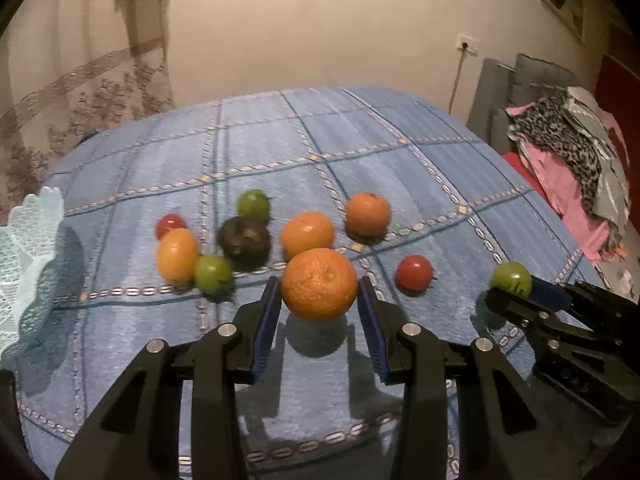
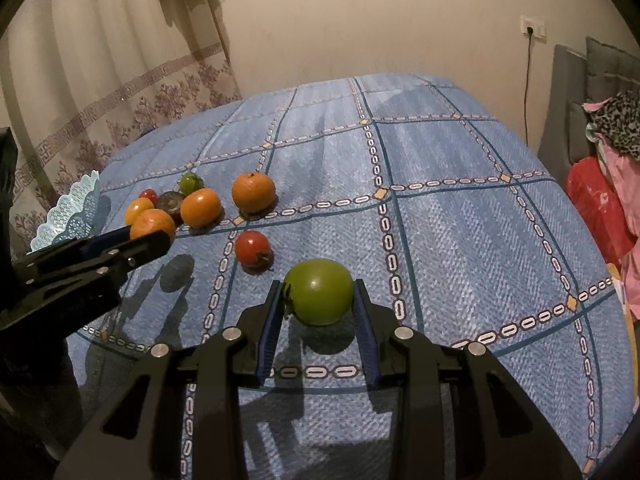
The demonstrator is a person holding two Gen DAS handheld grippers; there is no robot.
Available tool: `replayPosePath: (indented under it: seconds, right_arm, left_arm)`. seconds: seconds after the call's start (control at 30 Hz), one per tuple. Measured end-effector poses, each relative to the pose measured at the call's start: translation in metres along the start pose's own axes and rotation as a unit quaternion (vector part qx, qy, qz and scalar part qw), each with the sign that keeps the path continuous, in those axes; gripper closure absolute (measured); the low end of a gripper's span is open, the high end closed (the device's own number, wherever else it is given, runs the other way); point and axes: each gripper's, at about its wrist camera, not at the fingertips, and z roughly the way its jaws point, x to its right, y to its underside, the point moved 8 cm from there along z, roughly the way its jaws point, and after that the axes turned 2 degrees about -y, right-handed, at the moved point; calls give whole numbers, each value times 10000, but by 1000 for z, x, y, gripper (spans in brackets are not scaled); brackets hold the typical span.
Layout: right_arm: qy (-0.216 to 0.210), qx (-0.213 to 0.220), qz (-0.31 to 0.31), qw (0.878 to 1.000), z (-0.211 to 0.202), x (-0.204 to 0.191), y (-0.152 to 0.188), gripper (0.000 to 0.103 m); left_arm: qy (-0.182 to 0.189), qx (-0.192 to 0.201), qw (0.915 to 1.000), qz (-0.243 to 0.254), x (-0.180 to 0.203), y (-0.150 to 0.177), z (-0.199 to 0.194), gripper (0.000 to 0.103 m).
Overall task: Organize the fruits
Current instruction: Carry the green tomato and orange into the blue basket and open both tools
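Through the left wrist camera I see my left gripper (image 1: 319, 295) spread about as wide as the large orange (image 1: 319, 283) between its blue pads, which press that fruit on both flanks and hold it above its own shadow on the blue checked bedspread (image 1: 420, 184). Just beyond the tips lie two more oranges (image 1: 307, 233) (image 1: 367, 214); ahead and to the left sit a dark, nearly black fruit (image 1: 245, 241), a green tomato (image 1: 253, 205), a second green tomato (image 1: 212, 273), a yellow-orange fruit (image 1: 177, 255) and a small red tomato (image 1: 169, 225). Right of the tips is another red tomato (image 1: 415, 272), and far left a pale blue lattice basket (image 1: 24, 248). At the right edge my right gripper (image 1: 516, 286) shows, closed around a green tomato (image 1: 511, 276). I can read no labels or writing in this view. Through the right wrist camera, my right gripper (image 2: 319, 300) is open only as far as that green tomato (image 2: 319, 291), both pads against its sides, clear of the bedspread (image 2: 460, 208). Ahead and left of the tips lies the red tomato (image 2: 252, 248), stem toward me; further left my left gripper (image 2: 150, 236) carries the large orange (image 2: 152, 223), the basket (image 2: 72, 216) behind it. I find no readable text here either.
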Motion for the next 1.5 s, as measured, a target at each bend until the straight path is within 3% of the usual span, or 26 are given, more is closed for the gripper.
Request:
replayPosePath:
  seconds: [0.3,0.63,1.1,1.5]
  right_arm:
    - [-110,201,-26,9997,-12,-22,-14,68]
    - [-317,318,-521,9976,-12,-81,-36,68]
    - [-956,457,-1136,9879,8,-194,-71,68]
    - [-1483,359,-1441,9777,35,-282,-83,68]
  left_arm:
    - [-293,241,9989,-292,-37,-2,-24,63]
    - [-733,686,9922,-745,-101,-4,-63,63]
    - [-1697,980,9671,-1622,-235,6,-103,63]
    - [-2016,826,9535,-2084,-293,29,-102,63]
